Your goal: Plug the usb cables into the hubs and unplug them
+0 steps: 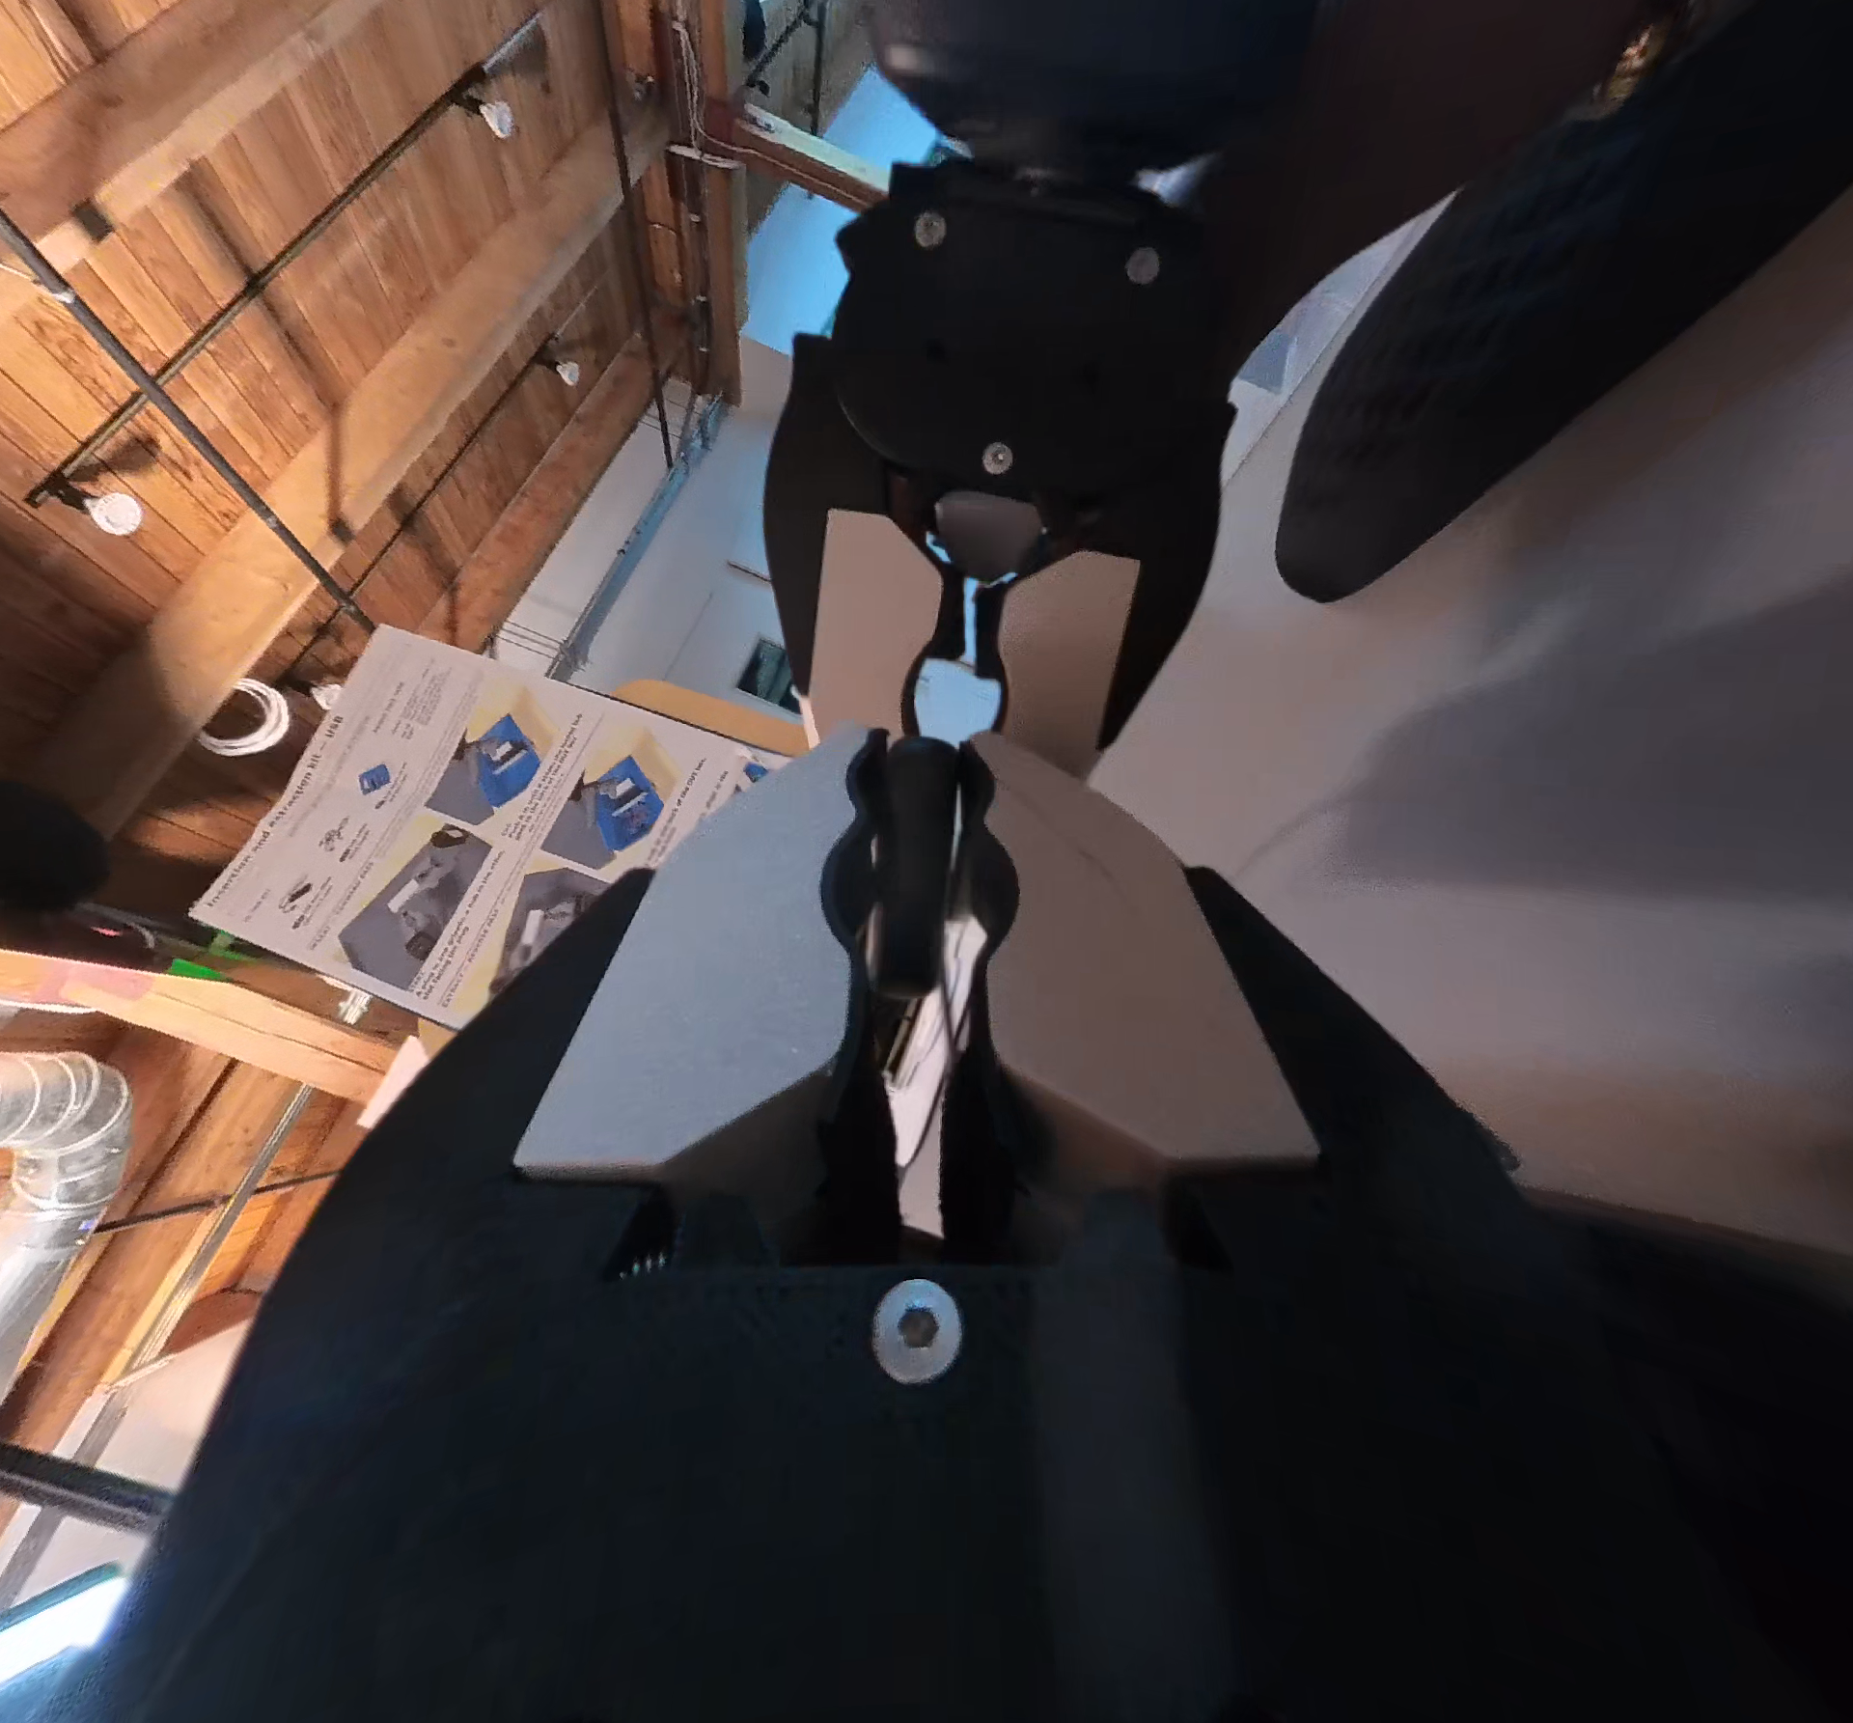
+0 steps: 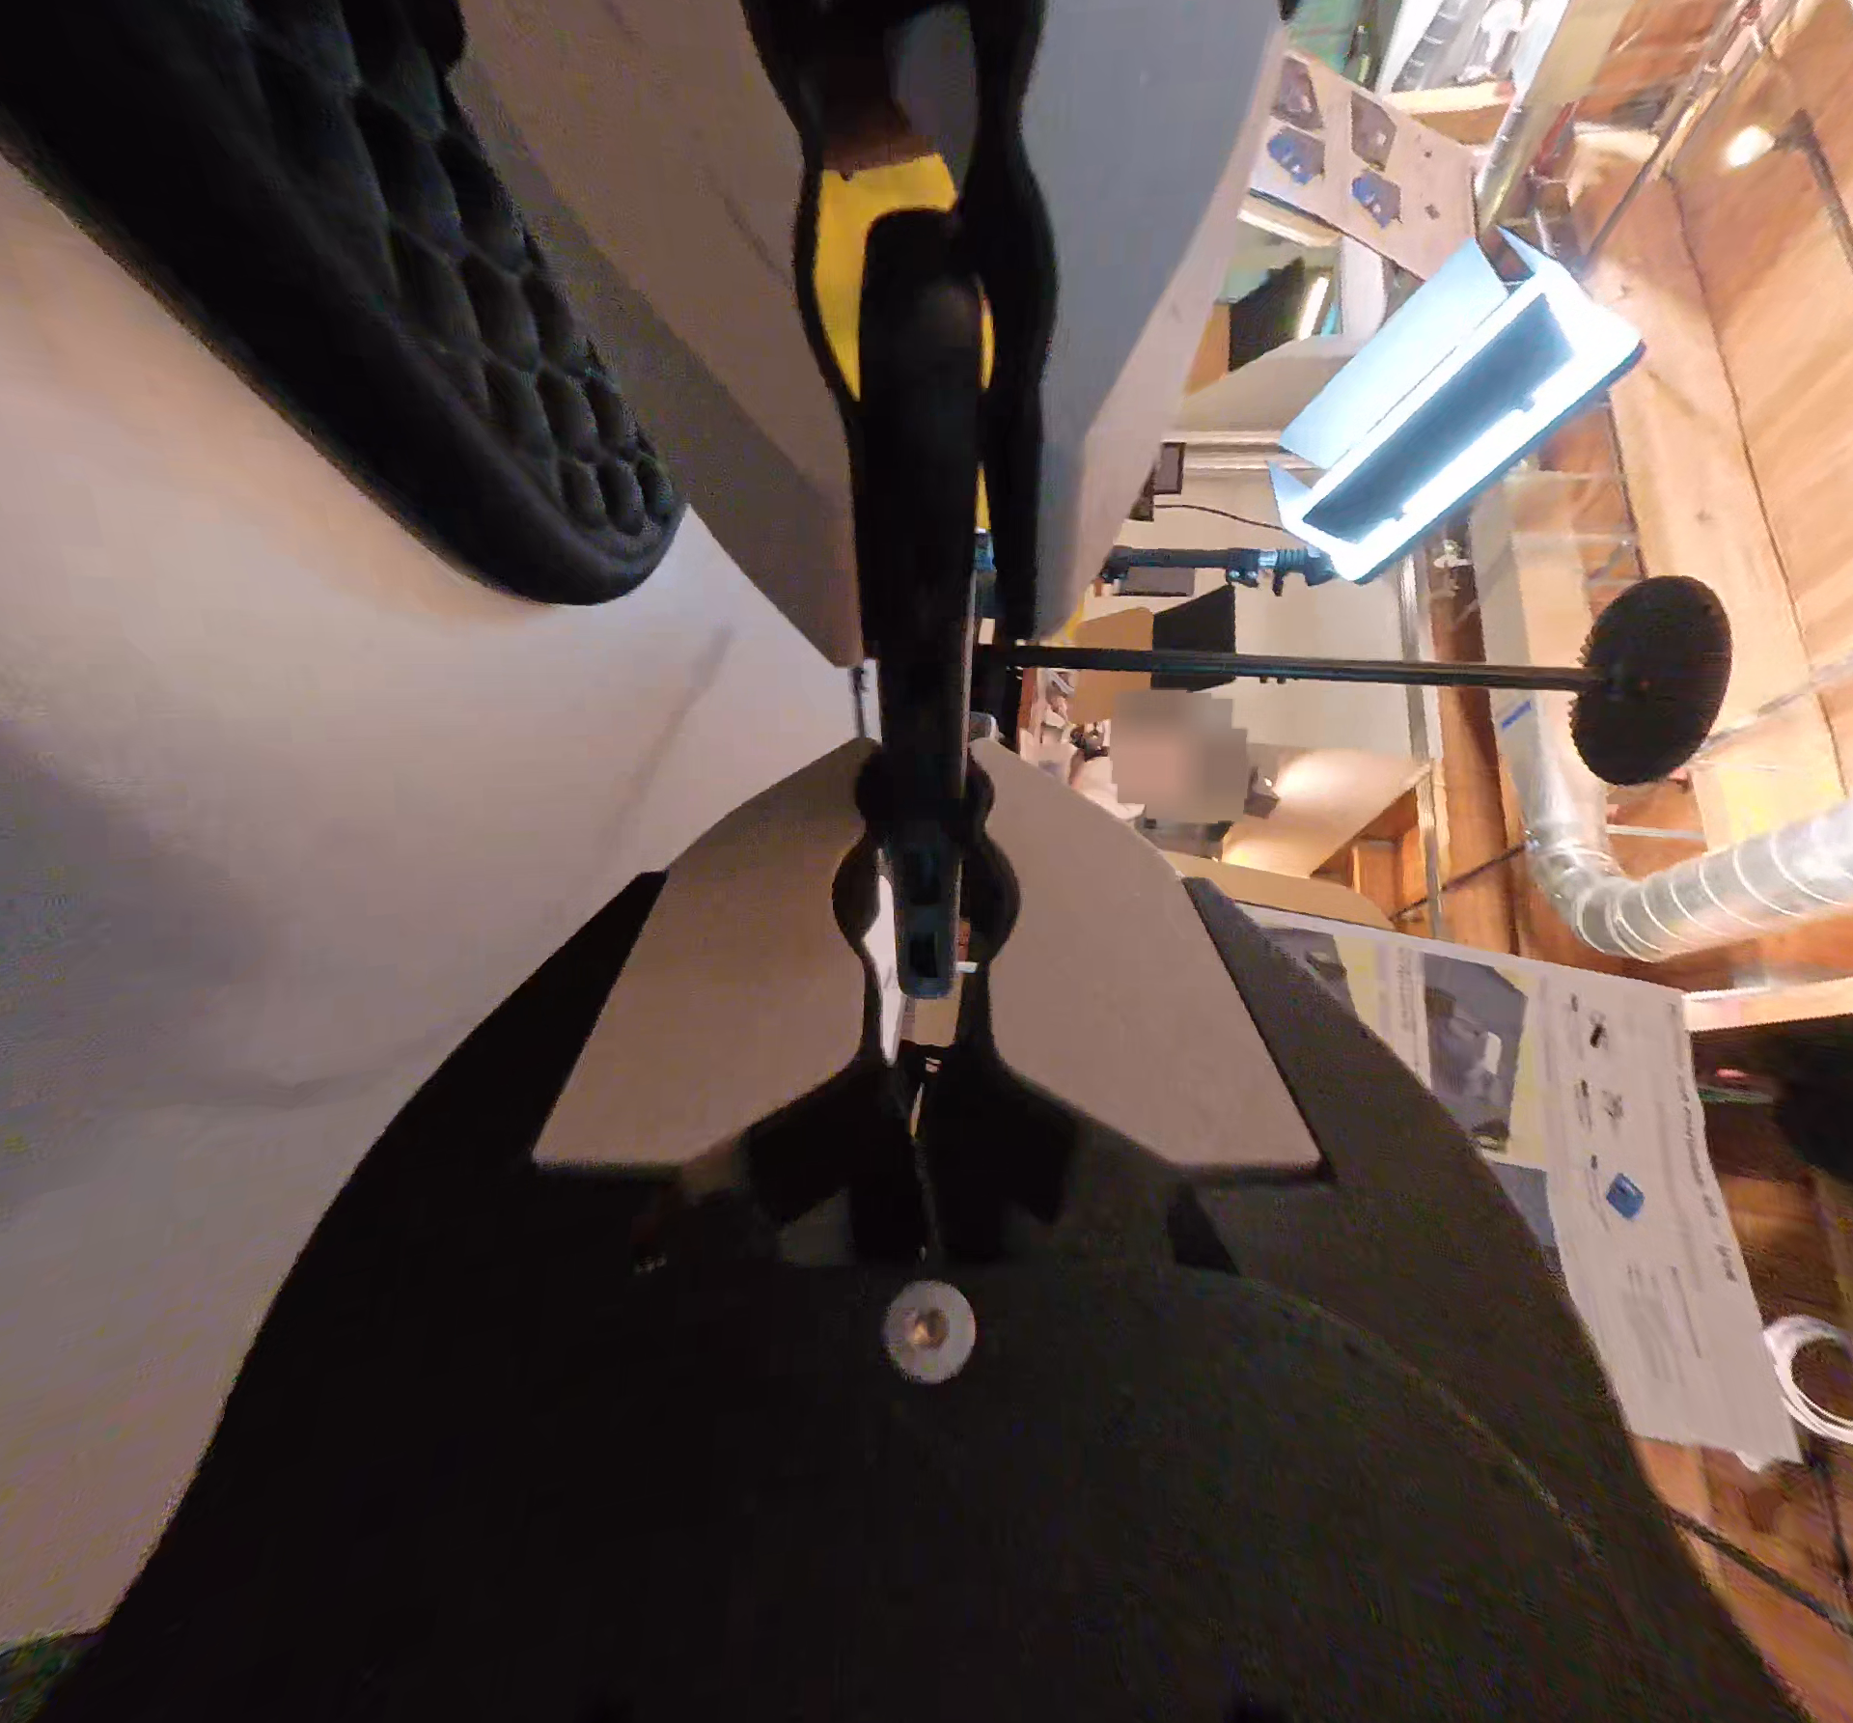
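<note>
Left wrist view looks upward and sideways, so I see my left gripper (image 1: 917, 858) with its two grey fingers (image 1: 722, 953) pressed close on a black plug (image 1: 914, 863), which sits in the middle between them. My right gripper (image 1: 953, 672) faces it from 12 o'clock, fingers pointing down toward mine, tips almost meeting the plug end. At 2 o'clock a black ribbed pad (image 1: 1484, 351) lies on the pale table (image 1: 1504, 772). At 9 o'clock an instruction sheet (image 1: 461, 832) with pictures stands before a wooden ceiling (image 1: 251, 221) with small lamps; a white cable coil (image 1: 241, 717) is just beside the sheet at 10 o'clock.

Right wrist view shows the right gripper (image 2: 922, 883) clenched on a flat black hub (image 2: 917, 572), whose metal end is toward the camera, low between the fingers. The hub runs up to 12 o'clock, where the left gripper (image 2: 922, 201) comes from above and closes around its far end; something yellow (image 2: 842, 291) shows behind. I cannot tell if plug and hub are joined, because the fingers hide the place. The pad (image 2: 401, 291) is at 10 o'clock. At 3 o'clock stand a black rod with a round disc (image 2: 1654, 672), a bright lamp panel (image 2: 1454, 411), a silver duct (image 2: 1654, 873) and the sheet (image 2: 1564, 1173) at 4 o'clock.
</note>
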